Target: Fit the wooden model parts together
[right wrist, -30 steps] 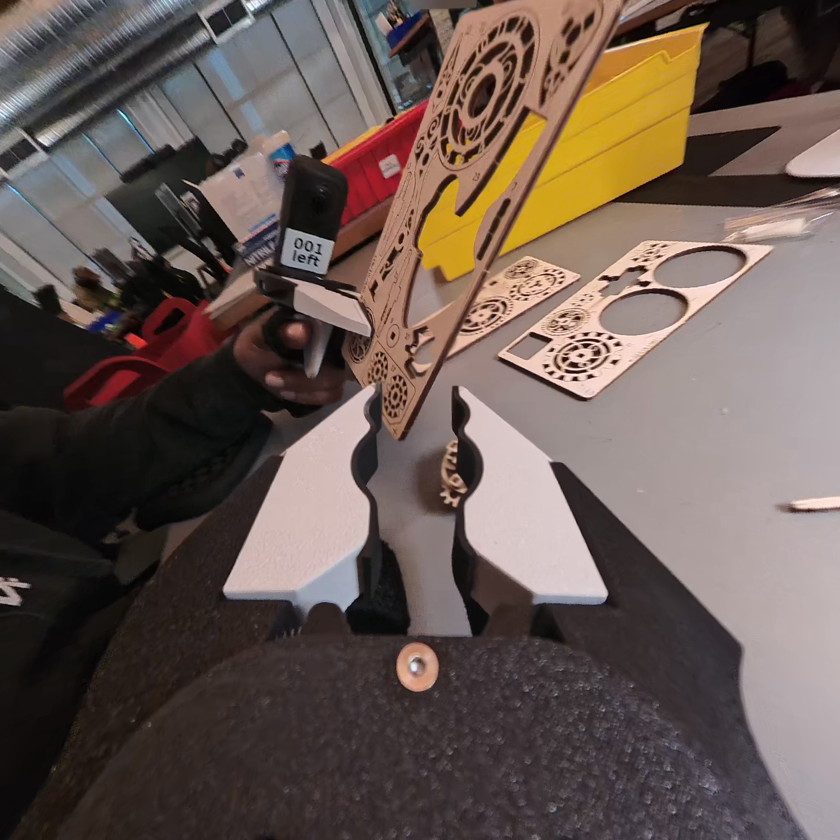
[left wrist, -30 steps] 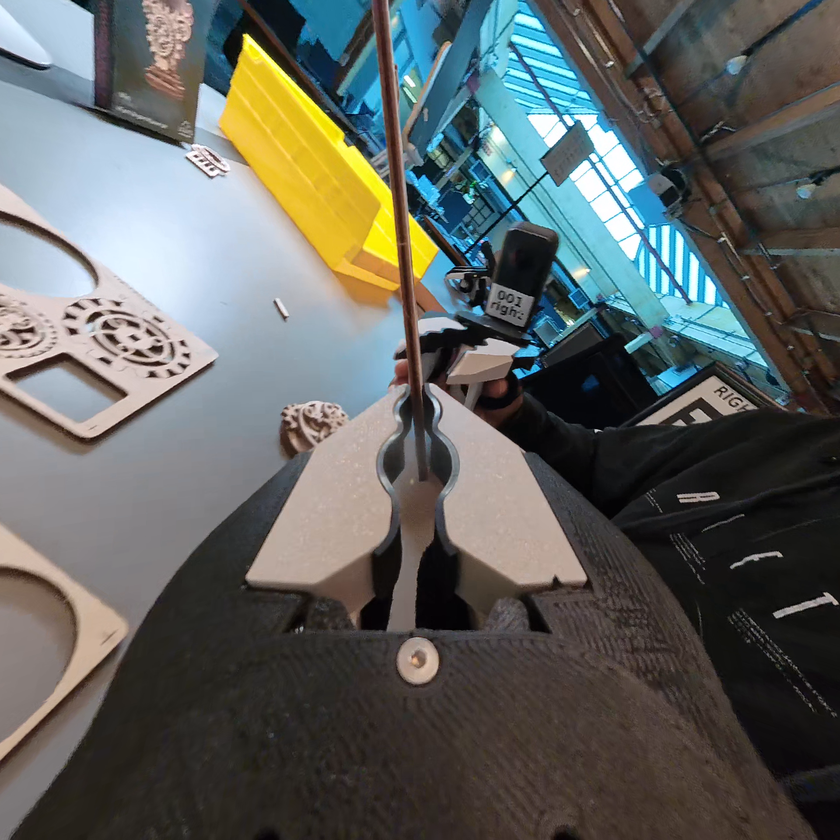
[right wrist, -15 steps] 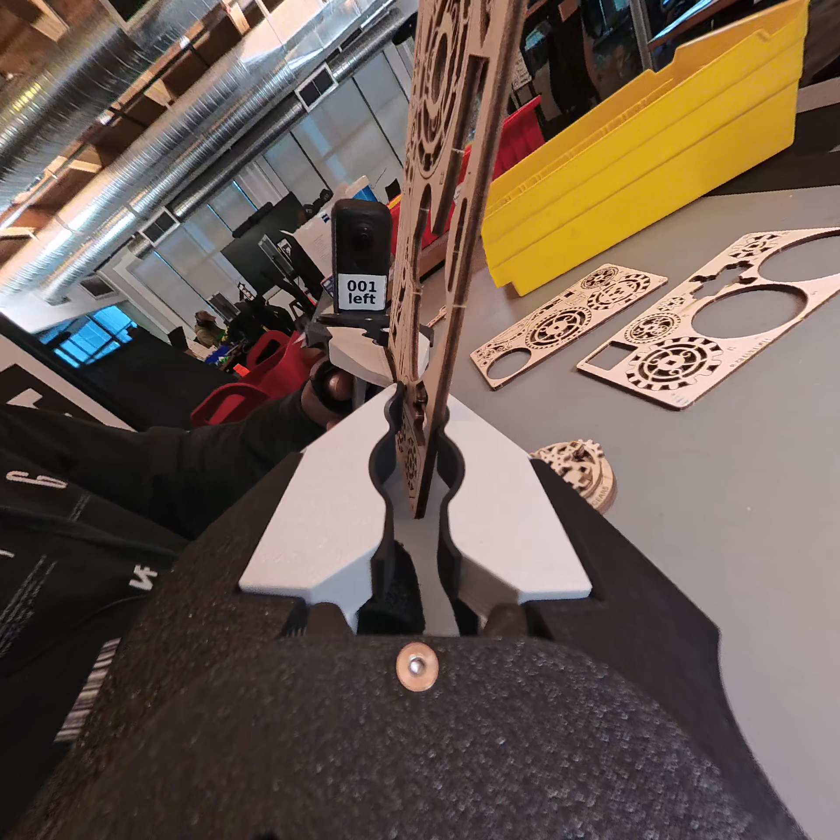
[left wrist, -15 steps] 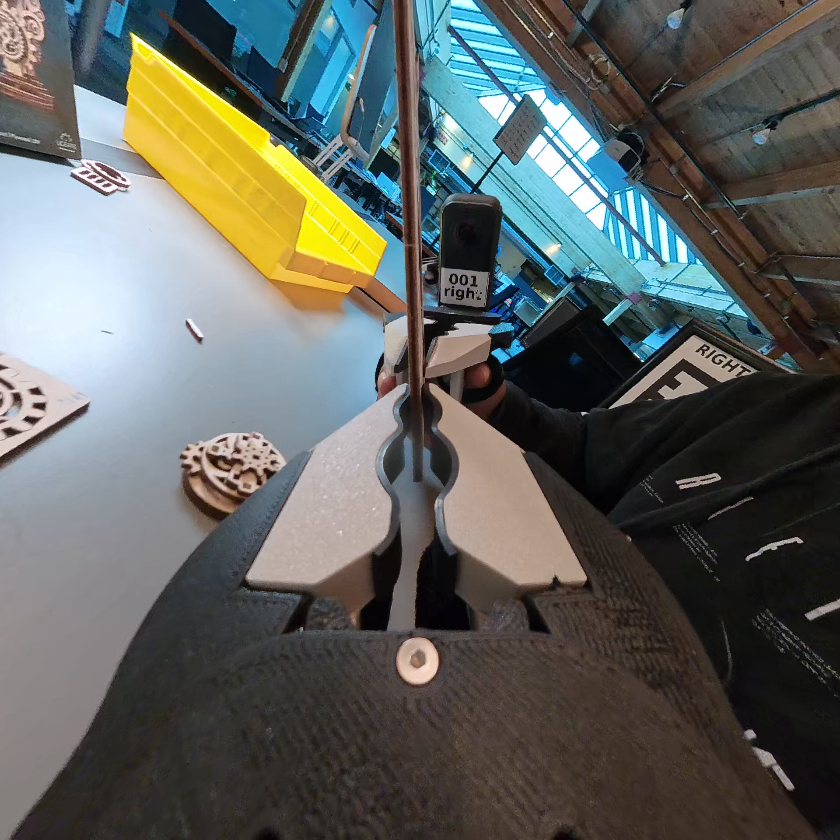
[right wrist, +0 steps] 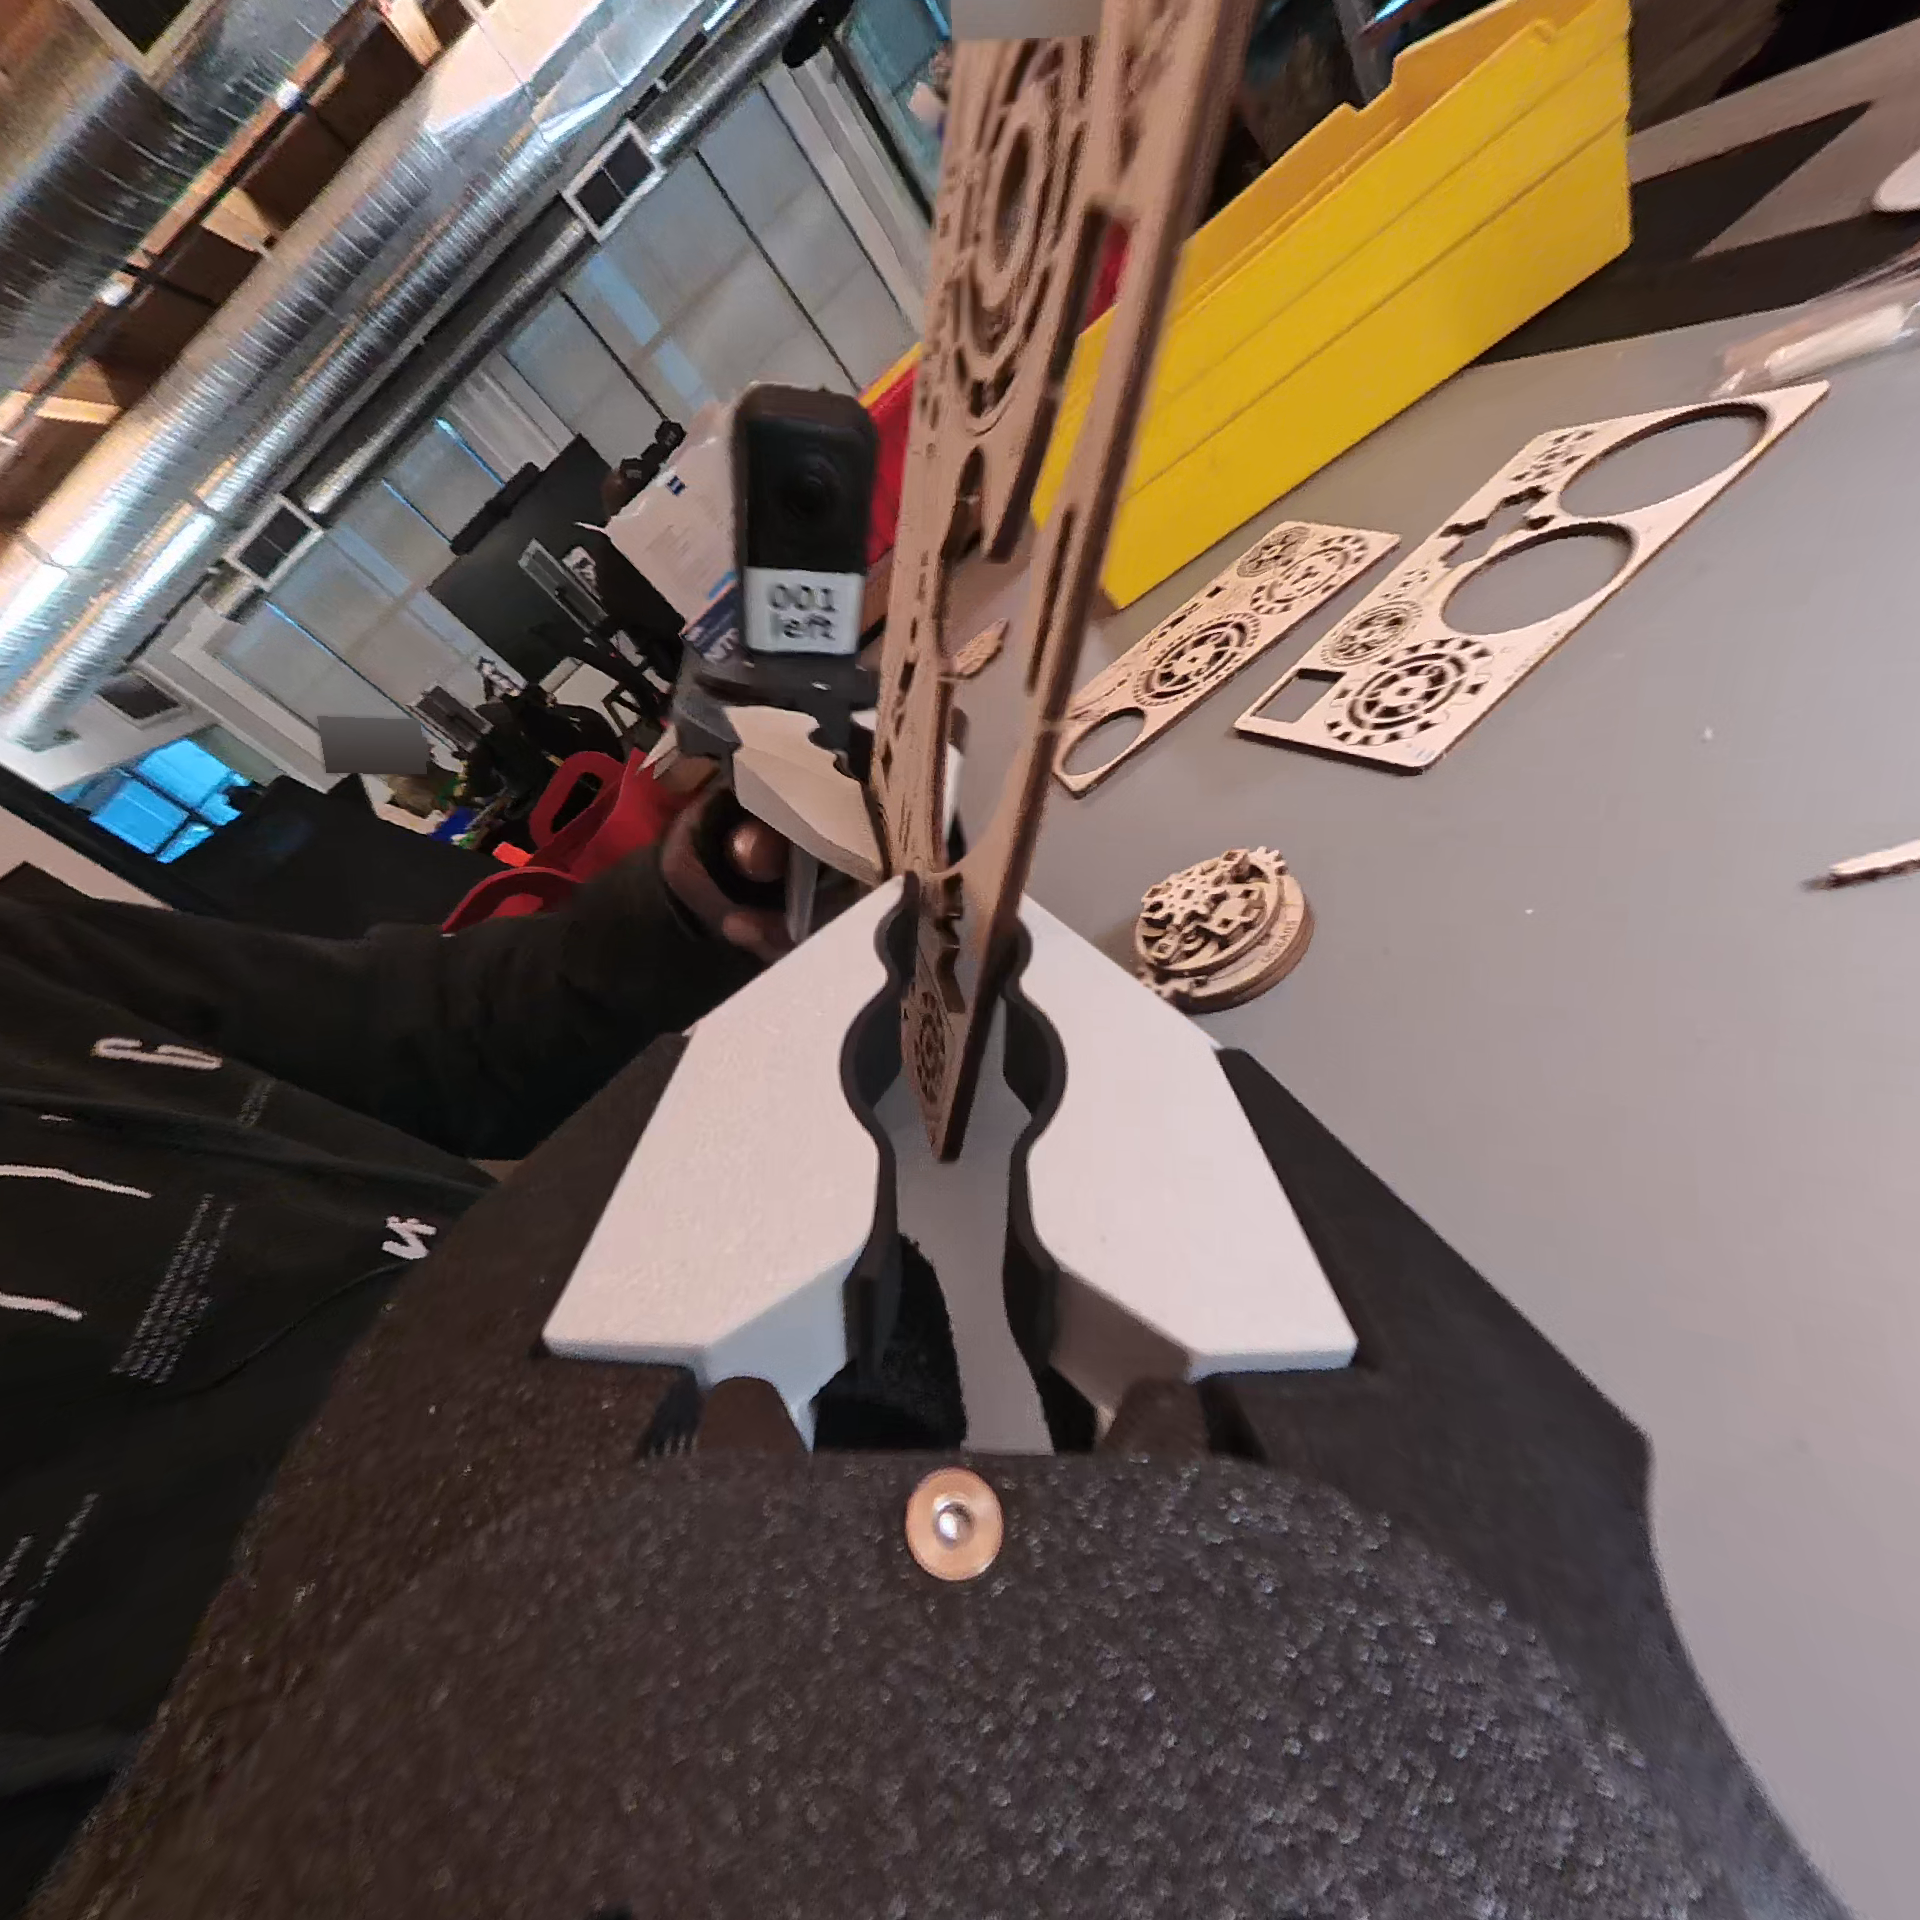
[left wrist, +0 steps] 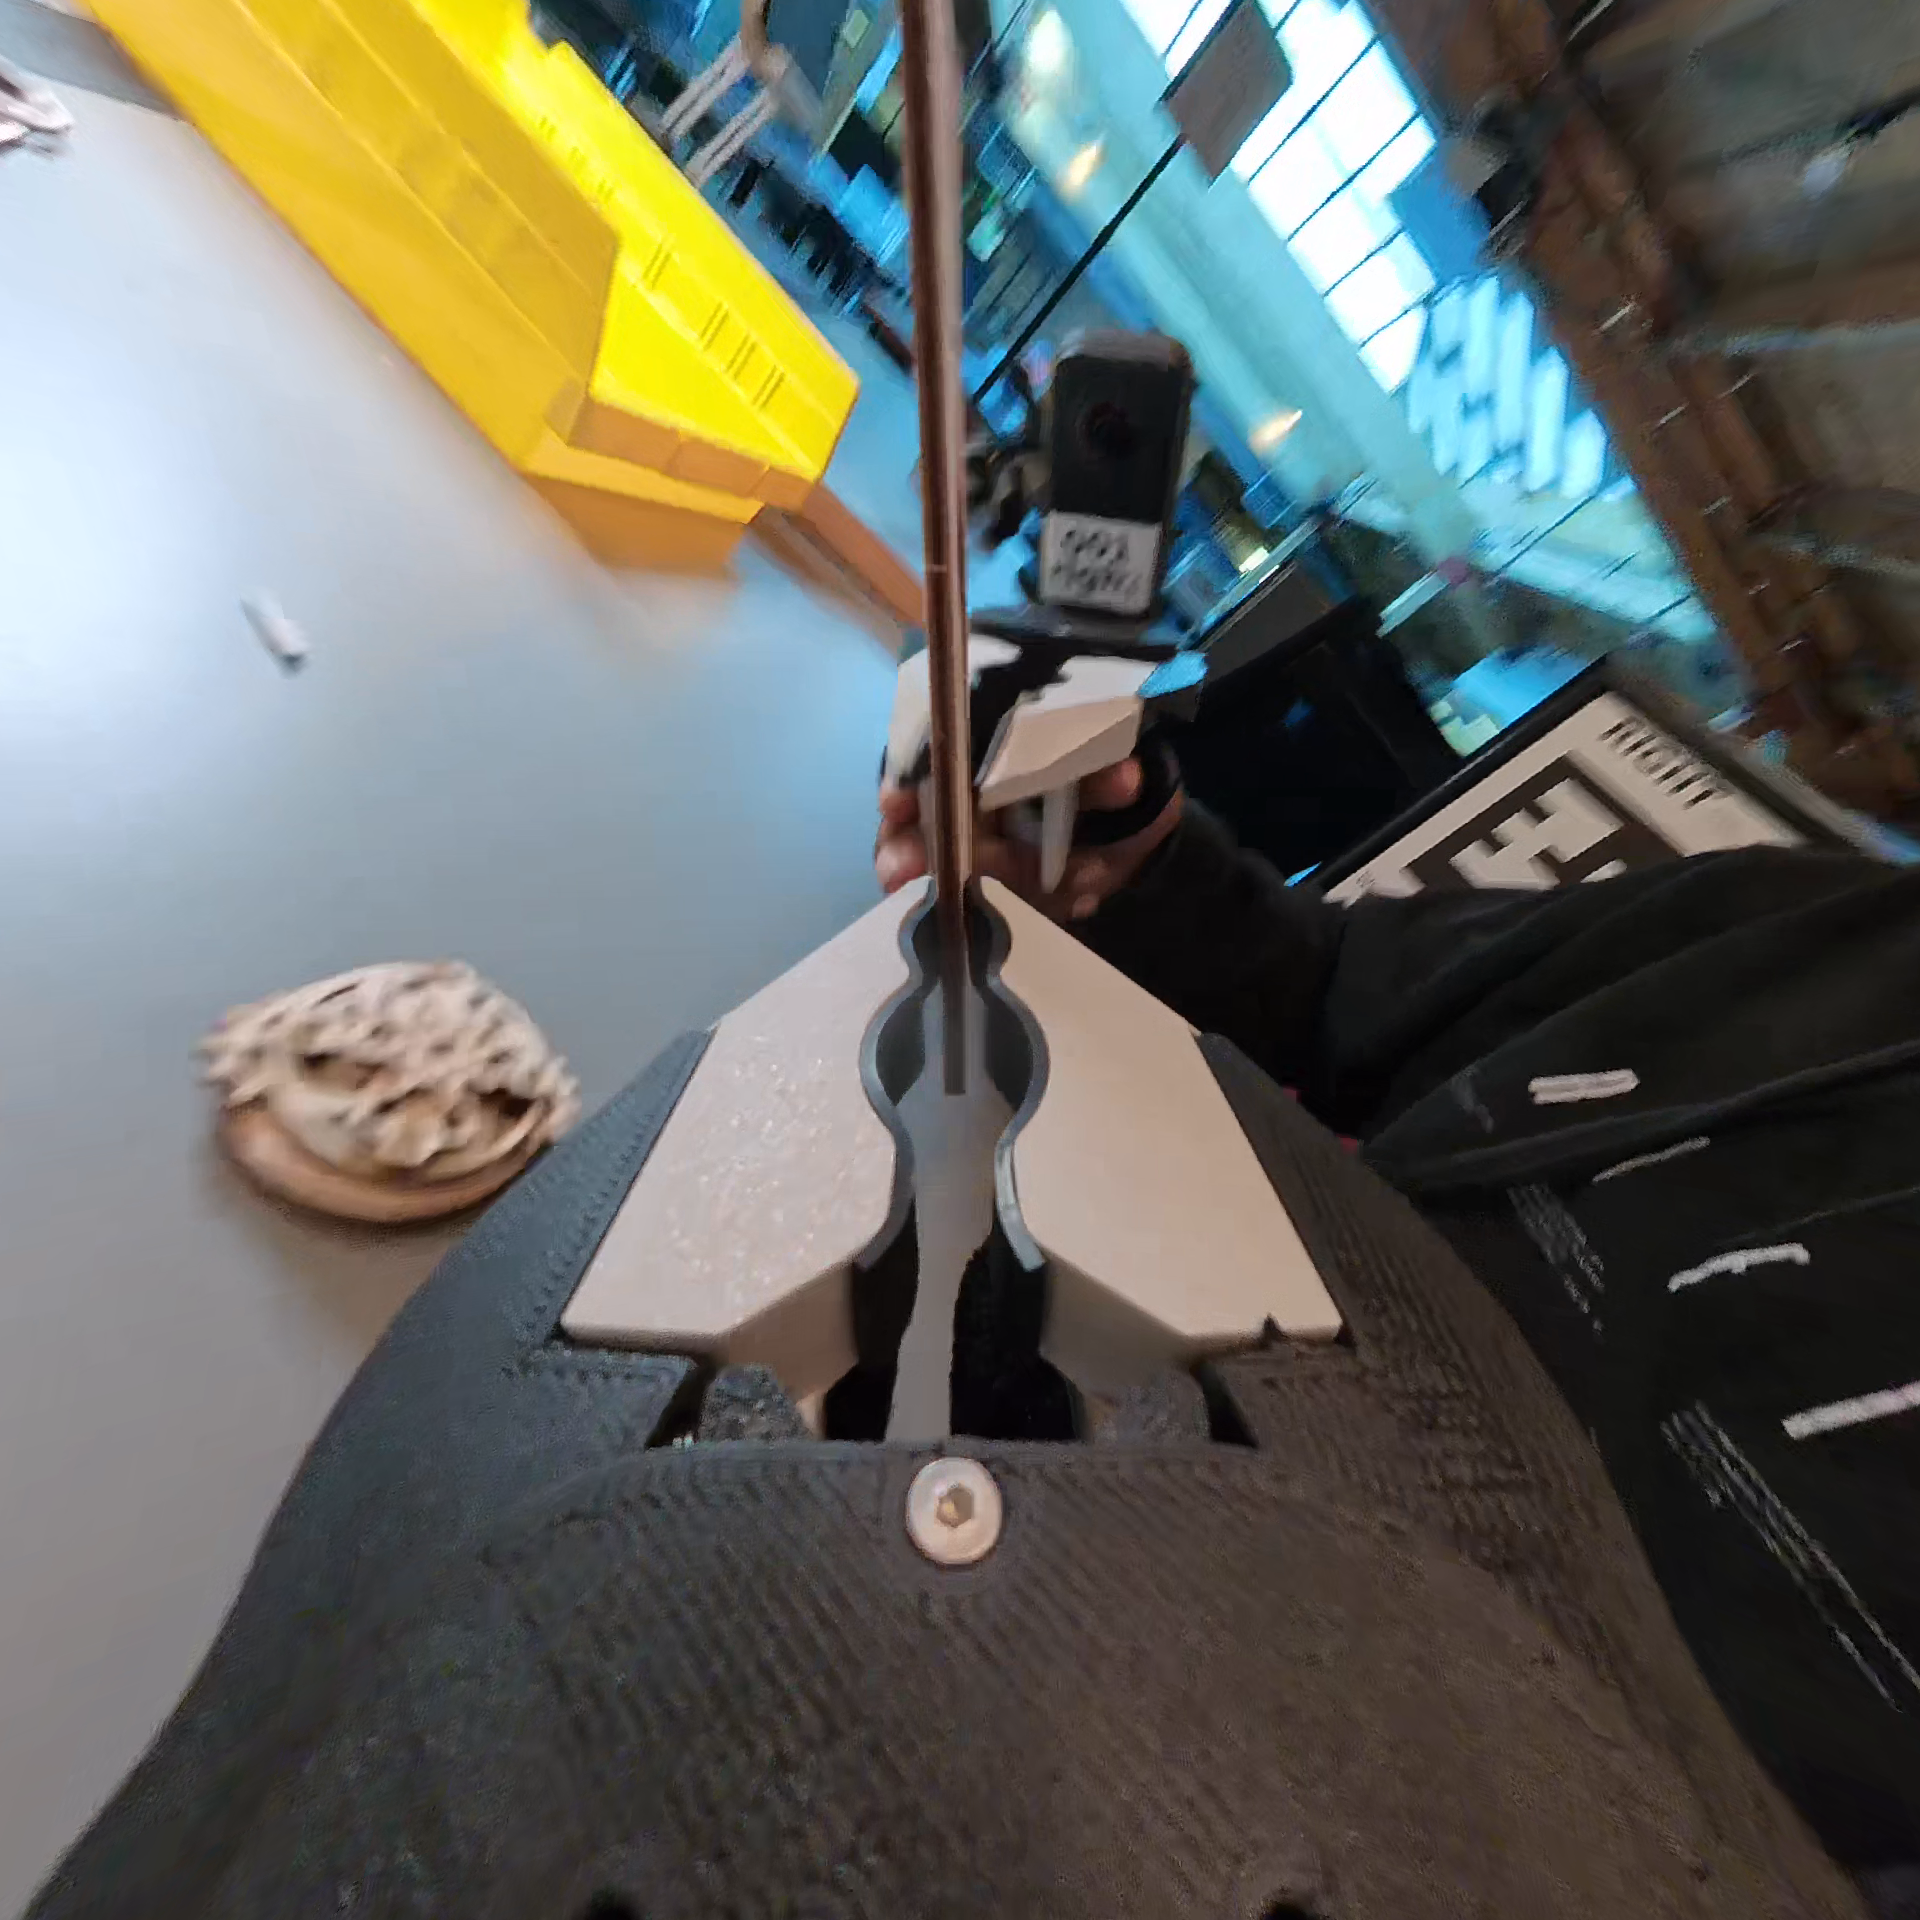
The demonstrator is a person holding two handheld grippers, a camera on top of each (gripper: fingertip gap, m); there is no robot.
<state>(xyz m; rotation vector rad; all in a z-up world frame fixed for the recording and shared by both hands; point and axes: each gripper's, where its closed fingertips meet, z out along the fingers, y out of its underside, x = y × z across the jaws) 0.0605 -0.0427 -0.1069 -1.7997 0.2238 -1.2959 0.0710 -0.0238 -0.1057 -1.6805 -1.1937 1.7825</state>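
Note:
A thin laser-cut wooden sheet with gear patterns stands upright between both grippers. In the left wrist view it shows edge-on [left wrist: 940,468], and my left gripper [left wrist: 951,909] is shut on its lower corner. In the right wrist view its fretted face [right wrist: 1023,364] rises out of frame, and my right gripper [right wrist: 961,920] is shut on the opposite lower corner. Each gripper faces the other: the right gripper [left wrist: 1039,732] shows beyond the sheet in the left view, the left gripper [right wrist: 800,764] in the right view. A round wooden gear assembly [right wrist: 1221,930] lies on the grey table [left wrist: 520,790], also in the left view [left wrist: 384,1081].
Two more wooden sheets [right wrist: 1226,644] [right wrist: 1507,592] lie flat on the table beyond the gear assembly. A yellow bin [right wrist: 1351,291] stands behind them, also in the left view [left wrist: 499,239]. A small white piece [left wrist: 275,629] and a pale stick [right wrist: 1870,862] lie loose. A person's dark sleeves reach in. Both grippers' tips are close together, under 4 cm apart.
My right gripper, open beside the sheet a second ago, has shut on its lower corner. Both grippers have turned with the sheet, and the gear assembly now appears nearer in both views.

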